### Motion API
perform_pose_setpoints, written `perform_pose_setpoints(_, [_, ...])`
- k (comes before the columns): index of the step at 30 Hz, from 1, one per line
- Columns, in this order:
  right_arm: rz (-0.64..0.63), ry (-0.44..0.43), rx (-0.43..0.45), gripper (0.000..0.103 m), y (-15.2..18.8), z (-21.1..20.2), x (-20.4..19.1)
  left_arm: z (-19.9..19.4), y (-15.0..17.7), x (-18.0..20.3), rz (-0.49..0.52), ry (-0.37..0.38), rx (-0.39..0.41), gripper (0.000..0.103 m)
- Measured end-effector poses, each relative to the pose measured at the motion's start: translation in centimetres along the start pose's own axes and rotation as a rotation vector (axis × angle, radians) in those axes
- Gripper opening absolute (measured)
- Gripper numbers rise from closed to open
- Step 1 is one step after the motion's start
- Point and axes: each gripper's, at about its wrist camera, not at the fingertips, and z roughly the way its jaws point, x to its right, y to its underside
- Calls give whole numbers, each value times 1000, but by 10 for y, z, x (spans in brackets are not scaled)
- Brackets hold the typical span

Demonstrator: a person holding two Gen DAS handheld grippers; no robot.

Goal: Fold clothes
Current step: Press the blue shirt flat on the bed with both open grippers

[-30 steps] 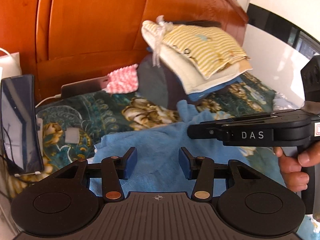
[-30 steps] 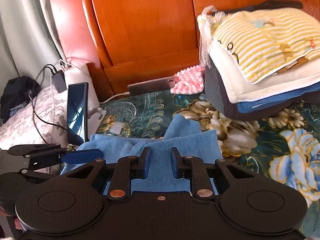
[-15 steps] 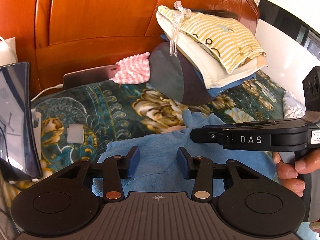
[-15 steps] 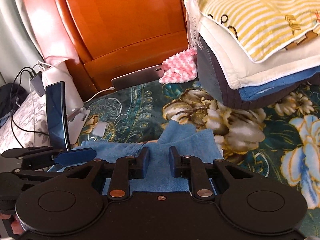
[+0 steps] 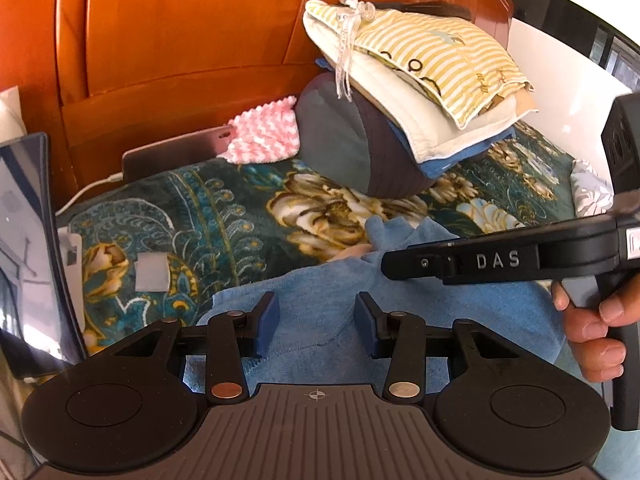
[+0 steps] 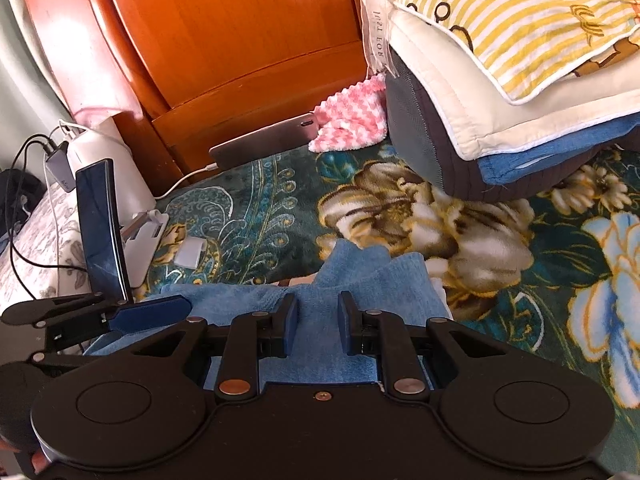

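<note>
Blue towel (image 5: pixel 320 292) lies on the floral bedspread (image 5: pixel 224 208), in front of the stack of folded clothes (image 5: pixel 416 92). Left gripper (image 5: pixel 316 322) over the towel, jaws apart, nothing pinched. Right gripper (image 6: pixel 318 322) alongside, jaws narrowly apart, pads clear of the cloth.

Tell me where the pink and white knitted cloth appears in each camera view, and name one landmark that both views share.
Left wrist view: the pink and white knitted cloth lies above centre, at the foot of the wooden headboard, just left of the stack of folded clothes.
Right wrist view: the cloth lies upper centre-right, again against the headboard, left of the stack.
Shared landmark: the flat phone beside the cloth.
</note>
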Motion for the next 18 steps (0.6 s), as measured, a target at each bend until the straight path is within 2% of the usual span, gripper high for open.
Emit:
perform_pose_setpoints(5, [-21,9,35,20,-2,-24,-8,-21,-4,1,-40,20,32,39])
perform_pose_setpoints(10, [-62,28,68,21,4,-55,-14,-49,2,13,2,-8,68,41])
perform_pose_setpoints(13, [-78,36,63,21,15,-65,-13,-61,11,21,25,8,78,42])
perform_pose_setpoints(15, [-102,54,54,21,23,-68,-14,-61,15,26,48,9,69,42])
perform_pose_setpoints(18, [-101,63,41,21,28,-65,-13,-48,16,23,29,-1,34,42])
